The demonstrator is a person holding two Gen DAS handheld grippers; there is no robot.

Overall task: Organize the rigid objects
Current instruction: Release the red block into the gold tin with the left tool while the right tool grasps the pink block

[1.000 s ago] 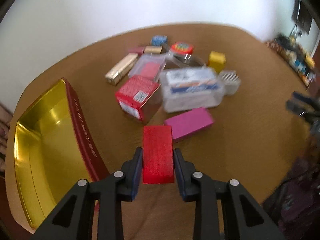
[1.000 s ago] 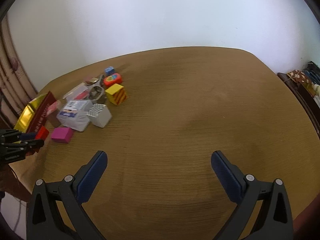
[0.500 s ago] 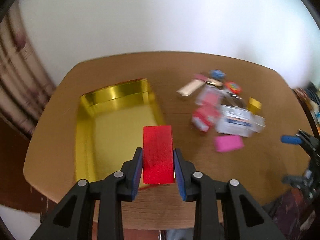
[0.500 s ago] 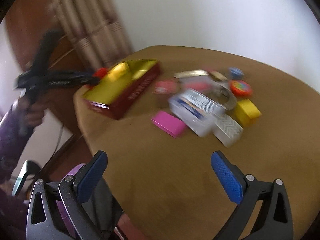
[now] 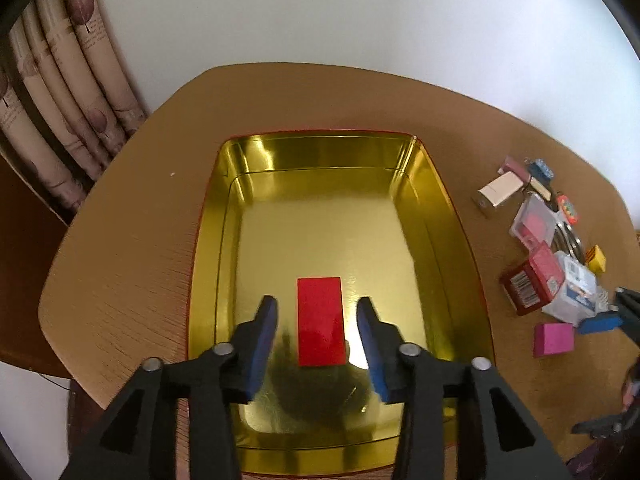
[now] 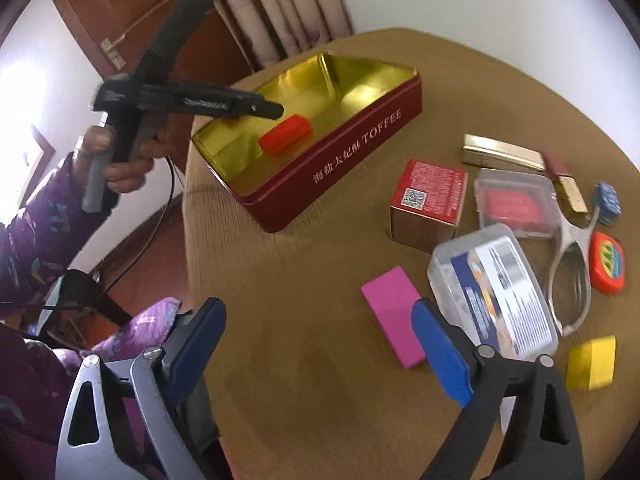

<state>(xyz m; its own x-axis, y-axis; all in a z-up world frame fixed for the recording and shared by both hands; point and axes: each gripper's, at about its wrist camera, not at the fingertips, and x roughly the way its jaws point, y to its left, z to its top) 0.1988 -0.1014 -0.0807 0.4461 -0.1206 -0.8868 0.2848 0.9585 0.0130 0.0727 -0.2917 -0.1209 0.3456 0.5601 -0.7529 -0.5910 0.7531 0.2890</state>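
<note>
- Releasing the red block (image 5: 321,321) into the gold-lined tin (image 5: 416,216), we are holding the left gripper (image 5: 318,334) with its fingers spread, a clear gap on each side of the block.
- We are seeing the block lying low in the frame's centre, near the tin's close end.
- We are judging it best to lift straight up, so neither finger nudges it.
- We are keeping the right gripper (image 6: 316,344) spread and empty at the lower frame, near the pink block (image 6: 394,316) on the worktop (image 6: 320,260), likely the next pick.
</note>
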